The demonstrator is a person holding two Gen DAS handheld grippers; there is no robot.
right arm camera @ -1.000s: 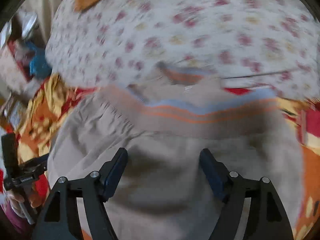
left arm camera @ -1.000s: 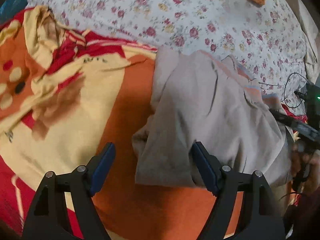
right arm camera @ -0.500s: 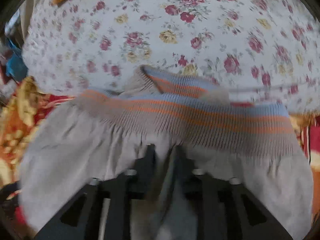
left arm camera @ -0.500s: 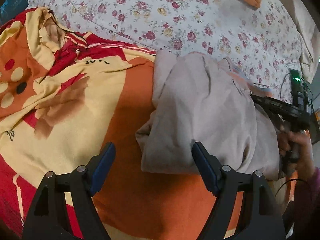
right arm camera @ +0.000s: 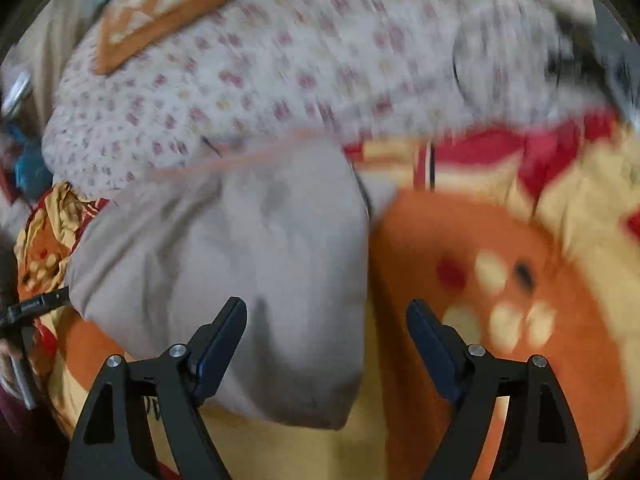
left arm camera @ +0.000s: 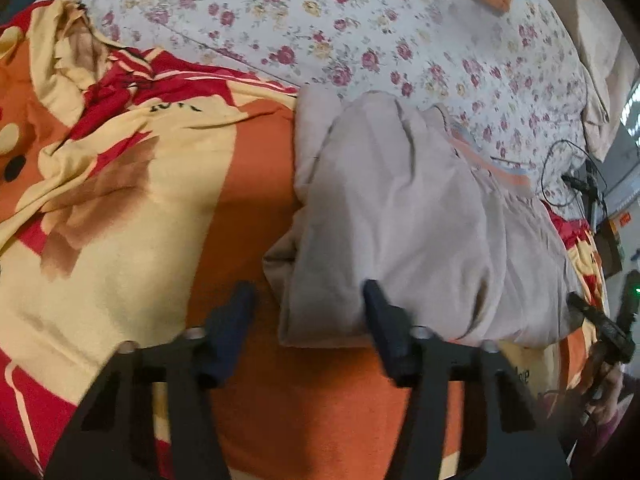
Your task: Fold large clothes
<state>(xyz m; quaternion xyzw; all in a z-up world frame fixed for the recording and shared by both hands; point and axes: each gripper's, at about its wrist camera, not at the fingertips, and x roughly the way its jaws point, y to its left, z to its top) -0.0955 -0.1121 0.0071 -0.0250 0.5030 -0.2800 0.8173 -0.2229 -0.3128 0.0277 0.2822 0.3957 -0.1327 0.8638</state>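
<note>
Both claws now gape empty, the right gripper [right arm camera: 326,336] having released the garment [left arm camera: 400,220], the left gripper [left arm camera: 306,316] beside its folded corner: fold apparently done.

Home bedroom. Bed covered with white floral quilt [left arm camera: 360,32] and orange-red-yellow cartoon blanket [left arm camera: 132,184]. Orange patterned cushion [right arm camera: 168,12] at head end. Grey folded garment [left arm camera: 400,216] lies on blanket. Charging cable [left arm camera: 560,168] trails over quilt edge. Soft furnishings, personal clutter at bedside: domestic, not commercial.
</note>
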